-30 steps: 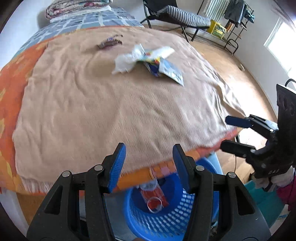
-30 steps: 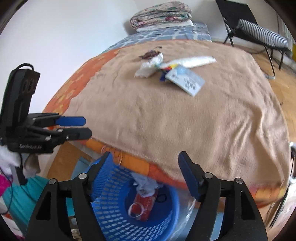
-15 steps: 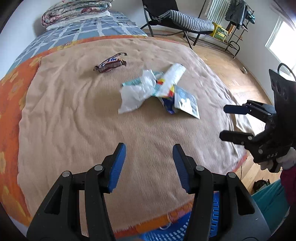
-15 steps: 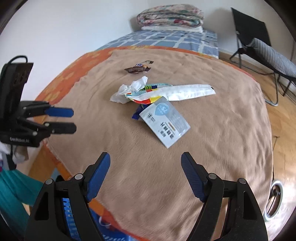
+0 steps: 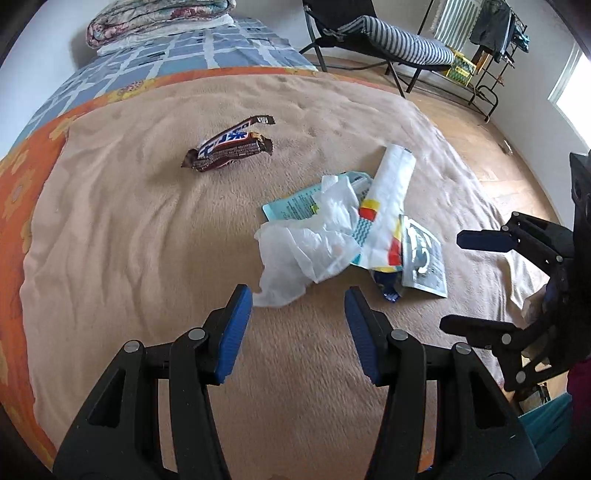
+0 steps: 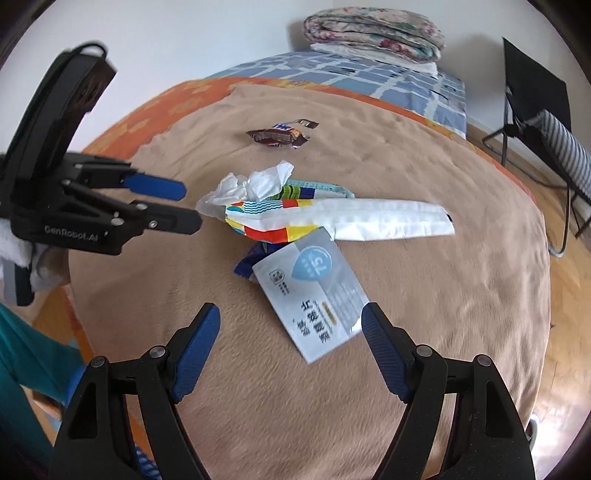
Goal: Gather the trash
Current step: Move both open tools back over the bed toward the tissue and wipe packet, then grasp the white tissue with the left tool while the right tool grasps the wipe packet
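Observation:
Trash lies on the tan blanket [image 5: 110,236] of a bed. A crumpled white tissue [image 5: 310,240] sits just beyond my left gripper [image 5: 298,306], which is open and empty above the blanket. Beside the tissue lie a long white and multicoloured wrapper [image 5: 388,199] and a grey sachet [image 5: 424,266]. Farther back is a brown candy bar wrapper [image 5: 229,147]. In the right wrist view the grey sachet [image 6: 314,291] reaches between the fingers of my right gripper [image 6: 291,321], open and not touching it. There the tissue [image 6: 255,184], the long wrapper [image 6: 351,221] and the candy wrapper [image 6: 280,136] lie beyond.
An orange patterned sheet [image 5: 22,166] and a blue checked cover [image 5: 177,48] border the blanket. Folded quilts [image 6: 373,29] are stacked at the head of the bed. A black striped lounge chair [image 5: 388,33] and a clothes rack [image 5: 491,33] stand on the wooden floor [image 5: 480,147].
Both grippers moved from above the blue basket at the bed's edge forward over the blanket toward the trash pile. The basket dropped out of view. Both stayed open and empty.

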A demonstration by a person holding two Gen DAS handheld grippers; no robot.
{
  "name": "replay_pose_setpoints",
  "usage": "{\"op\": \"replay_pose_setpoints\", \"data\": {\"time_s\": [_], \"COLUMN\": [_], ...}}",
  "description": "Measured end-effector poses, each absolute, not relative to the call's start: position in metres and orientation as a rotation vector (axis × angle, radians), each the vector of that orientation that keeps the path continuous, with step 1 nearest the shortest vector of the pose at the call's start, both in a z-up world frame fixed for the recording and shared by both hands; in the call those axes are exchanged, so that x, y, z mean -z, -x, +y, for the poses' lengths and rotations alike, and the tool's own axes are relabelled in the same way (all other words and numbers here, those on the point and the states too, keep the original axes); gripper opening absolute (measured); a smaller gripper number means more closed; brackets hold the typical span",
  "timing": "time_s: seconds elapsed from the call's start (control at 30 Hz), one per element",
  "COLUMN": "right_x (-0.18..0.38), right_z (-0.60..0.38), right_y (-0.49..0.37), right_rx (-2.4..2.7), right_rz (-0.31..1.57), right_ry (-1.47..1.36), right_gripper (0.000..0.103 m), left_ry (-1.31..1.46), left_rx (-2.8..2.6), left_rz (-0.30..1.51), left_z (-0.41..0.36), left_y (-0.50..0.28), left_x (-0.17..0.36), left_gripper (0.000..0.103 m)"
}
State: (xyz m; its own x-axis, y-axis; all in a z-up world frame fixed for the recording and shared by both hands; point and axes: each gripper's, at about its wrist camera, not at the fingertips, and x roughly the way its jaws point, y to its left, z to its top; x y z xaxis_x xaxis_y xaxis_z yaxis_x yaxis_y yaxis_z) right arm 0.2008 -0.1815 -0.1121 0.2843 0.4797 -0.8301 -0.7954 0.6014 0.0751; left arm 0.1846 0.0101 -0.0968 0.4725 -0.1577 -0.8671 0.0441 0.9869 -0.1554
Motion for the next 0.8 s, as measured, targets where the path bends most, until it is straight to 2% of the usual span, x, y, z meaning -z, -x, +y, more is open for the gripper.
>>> {"op": "replay_pose_setpoints", "data": {"time_s": [0.47, 0.57, 0.67, 0.77, 0.8], "right_x": [0.128, 0.135, 0.138, 0.139, 0.139], "right_z": [-0.164, -0.164, -0.166, -0.169, -0.169], "right_y": [-0.216, -0.219, -0.223, -0.226, -0.226], "right_rx": [-0.961, -0.928, -0.919, -0.936, -0.952], "right_rz": [0.946, 0.949, 0.957, 0.97, 0.977], "right_ry": [0.471, 0.502, 0.509, 0.483, 0.469], "right_gripper": [0.079, 0.079, 0.079, 0.079, 0.079], "left_ry": [0.13, 0.121, 0.123, 0.117, 0.115], "left_rx": [0.113, 0.118, 0.123, 0.127, 0.126], "left_rz": [1.091, 1.098, 1.095, 1.1, 1.099], "left_z": [0.01, 0.006, 0.005, 0.004, 0.004], "left_y": [-0.203, -0.204, -0.205, -0.206, -0.206], "left_x": [0.114, 0.116, 0.117, 0.118, 0.118], "left_gripper": [0.053, 0.045, 0.045, 0.032, 0.032]}}
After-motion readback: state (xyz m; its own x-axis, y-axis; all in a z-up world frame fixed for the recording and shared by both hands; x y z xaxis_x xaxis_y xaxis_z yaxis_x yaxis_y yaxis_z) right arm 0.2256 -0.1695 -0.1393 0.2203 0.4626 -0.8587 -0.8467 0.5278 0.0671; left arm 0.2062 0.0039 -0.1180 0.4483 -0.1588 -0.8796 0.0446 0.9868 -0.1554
